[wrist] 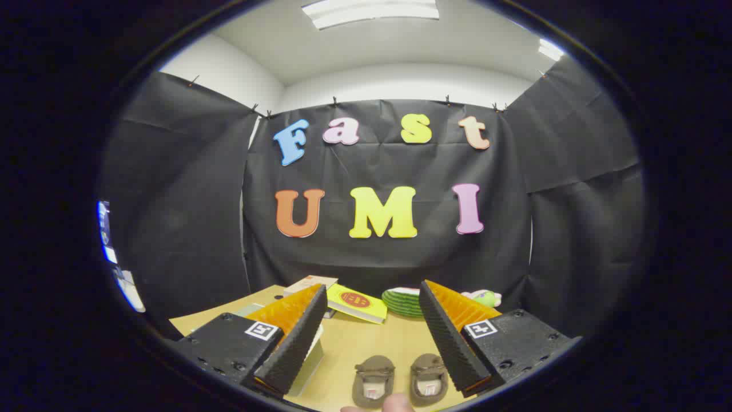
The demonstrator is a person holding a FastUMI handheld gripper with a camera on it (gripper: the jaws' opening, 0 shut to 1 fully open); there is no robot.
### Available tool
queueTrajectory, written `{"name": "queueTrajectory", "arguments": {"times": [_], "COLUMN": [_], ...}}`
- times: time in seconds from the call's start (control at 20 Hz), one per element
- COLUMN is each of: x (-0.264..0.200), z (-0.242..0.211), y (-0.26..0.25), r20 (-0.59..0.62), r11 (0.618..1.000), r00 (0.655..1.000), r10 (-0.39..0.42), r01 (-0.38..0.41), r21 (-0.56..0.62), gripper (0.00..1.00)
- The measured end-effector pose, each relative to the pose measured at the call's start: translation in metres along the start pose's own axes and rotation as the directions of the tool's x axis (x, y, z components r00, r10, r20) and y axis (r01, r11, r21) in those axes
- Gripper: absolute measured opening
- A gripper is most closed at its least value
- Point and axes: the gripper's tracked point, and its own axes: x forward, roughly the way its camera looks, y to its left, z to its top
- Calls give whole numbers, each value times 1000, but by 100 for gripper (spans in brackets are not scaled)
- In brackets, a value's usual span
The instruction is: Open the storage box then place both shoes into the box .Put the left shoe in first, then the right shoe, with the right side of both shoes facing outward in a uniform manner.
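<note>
Two small brown shoes lie side by side on the wooden table (366,343), low between my fingers: the left-hand shoe (373,380) and the right-hand shoe (428,377), toes pointing away from me. My gripper (372,294) hovers above them, open wide, with nothing between its black ribbed pads (297,343). A white box-like thing (311,357) shows partly behind the left finger; I cannot tell if it is the storage box. A fingertip of a person (394,403) pokes in just below the shoes.
At the table's far edge lie a yellow book (357,303), a white book (309,283), a green striped plate (403,302) and a small green-and-pink toy (485,297). Black cloth walls close the booth behind and at both sides.
</note>
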Motion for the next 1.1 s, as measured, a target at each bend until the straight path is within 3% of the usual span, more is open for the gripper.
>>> {"name": "queueTrajectory", "arguments": {"times": [0.25,0.65,1.1], "x": [9,3,-7], "z": [-15,-9,-32], "y": [10,-16,-22], "r20": [-34,-58,-119], "r11": [999,999,998], "r00": [999,998,991], "r10": [33,-17,54], "r01": [-33,19,-50], "r21": [19,32,40], "gripper": [100,100,100]}}
